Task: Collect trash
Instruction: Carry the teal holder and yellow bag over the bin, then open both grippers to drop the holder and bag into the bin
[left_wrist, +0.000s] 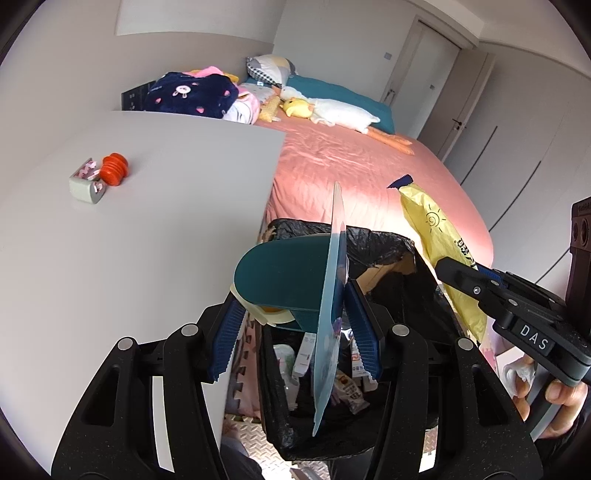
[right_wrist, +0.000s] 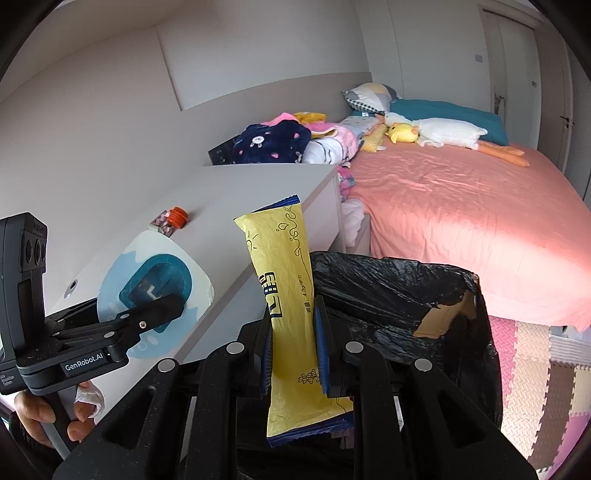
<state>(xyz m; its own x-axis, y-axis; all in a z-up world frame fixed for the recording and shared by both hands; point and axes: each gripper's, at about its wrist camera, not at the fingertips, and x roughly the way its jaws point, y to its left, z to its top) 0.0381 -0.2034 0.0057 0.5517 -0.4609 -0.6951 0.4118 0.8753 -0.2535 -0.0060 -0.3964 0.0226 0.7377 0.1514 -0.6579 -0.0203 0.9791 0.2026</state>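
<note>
While both grippers hang over a bin lined with a black bag (left_wrist: 391, 243), each grasps a piece of trash. The left gripper (left_wrist: 291, 332) clamps a teal blister pack (left_wrist: 280, 273) on its pale blue backing card, held edge-on above the bin's open mouth. The right gripper (right_wrist: 293, 343) is clenched on a yellow wrapper (right_wrist: 284, 258), standing upright just over the bin's near rim. Beside the bin are a white cabinet (left_wrist: 147, 206) and a pink bed (right_wrist: 461, 206).

Trash bin (left_wrist: 391, 243) between desk (left_wrist: 147, 221) on left and bed (left_wrist: 351, 162) behind.
</note>
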